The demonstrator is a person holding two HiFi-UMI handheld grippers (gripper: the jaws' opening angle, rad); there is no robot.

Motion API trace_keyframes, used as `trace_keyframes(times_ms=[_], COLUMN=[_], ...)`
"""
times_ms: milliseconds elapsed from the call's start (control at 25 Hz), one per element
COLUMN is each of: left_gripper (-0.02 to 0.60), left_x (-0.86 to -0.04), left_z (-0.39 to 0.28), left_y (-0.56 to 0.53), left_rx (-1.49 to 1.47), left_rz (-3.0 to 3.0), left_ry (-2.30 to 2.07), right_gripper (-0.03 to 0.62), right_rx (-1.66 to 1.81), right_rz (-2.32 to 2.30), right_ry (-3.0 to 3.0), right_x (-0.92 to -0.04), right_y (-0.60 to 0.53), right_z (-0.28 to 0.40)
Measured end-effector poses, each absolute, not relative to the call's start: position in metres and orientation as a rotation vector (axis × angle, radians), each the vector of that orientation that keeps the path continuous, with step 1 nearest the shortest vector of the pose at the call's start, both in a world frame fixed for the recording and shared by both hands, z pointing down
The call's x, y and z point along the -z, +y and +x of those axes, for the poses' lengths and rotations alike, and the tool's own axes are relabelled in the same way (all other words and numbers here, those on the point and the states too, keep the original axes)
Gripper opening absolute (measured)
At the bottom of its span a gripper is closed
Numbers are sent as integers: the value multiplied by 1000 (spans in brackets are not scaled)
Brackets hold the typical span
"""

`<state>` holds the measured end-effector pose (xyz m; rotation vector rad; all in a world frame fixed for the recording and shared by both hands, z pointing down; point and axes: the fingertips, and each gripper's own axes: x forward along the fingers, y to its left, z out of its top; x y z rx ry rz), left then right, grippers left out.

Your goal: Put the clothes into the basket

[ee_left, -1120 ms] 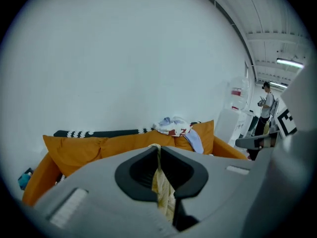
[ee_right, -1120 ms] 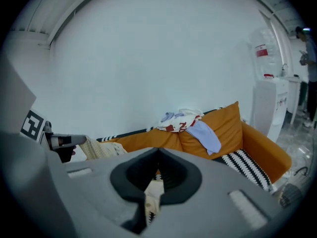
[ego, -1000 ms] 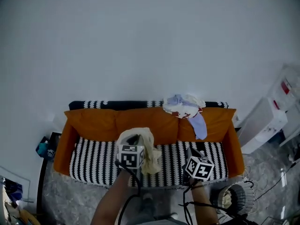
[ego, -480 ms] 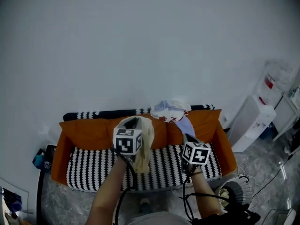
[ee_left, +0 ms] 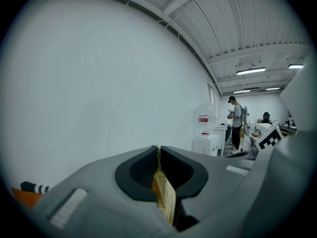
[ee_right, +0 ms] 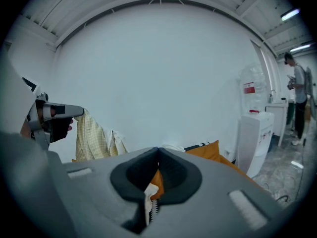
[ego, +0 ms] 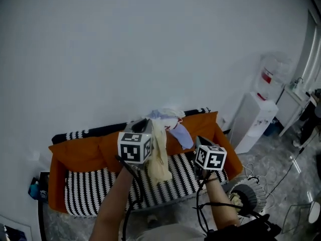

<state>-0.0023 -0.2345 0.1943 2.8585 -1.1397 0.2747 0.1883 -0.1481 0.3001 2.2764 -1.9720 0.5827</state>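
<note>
Higher now over the orange sofa with striped seat (ego: 85, 152), the left tongs (ee_left: 158, 151) pinch a pale yellow checked garment (ego: 159, 159) hanging above the seat; only the right gripper view shows the right tongs (ee_right: 158, 153) pressed together, seemingly nipping a white zipped scrap (ee_right: 148, 197)

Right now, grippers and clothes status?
Left gripper shut on pale yellow checked garment. Right gripper shut on small white and orange cloth. White wire basket lower right, path looks open.
</note>
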Motion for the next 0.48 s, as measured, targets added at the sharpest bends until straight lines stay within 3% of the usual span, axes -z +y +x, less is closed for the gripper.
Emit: trace_keyframes(times_ms=[480], left_gripper=[28], left_x=[-190], left_z=[109], left_y=[-228], left_rx=[-262], left_rz=[3044], left_ry=[-734], right_gripper=[3], right_rx=[-609], right_rz=[2569], right_ry=[-1686], right_x=[-301], right_y=[-110], right_z=[274])
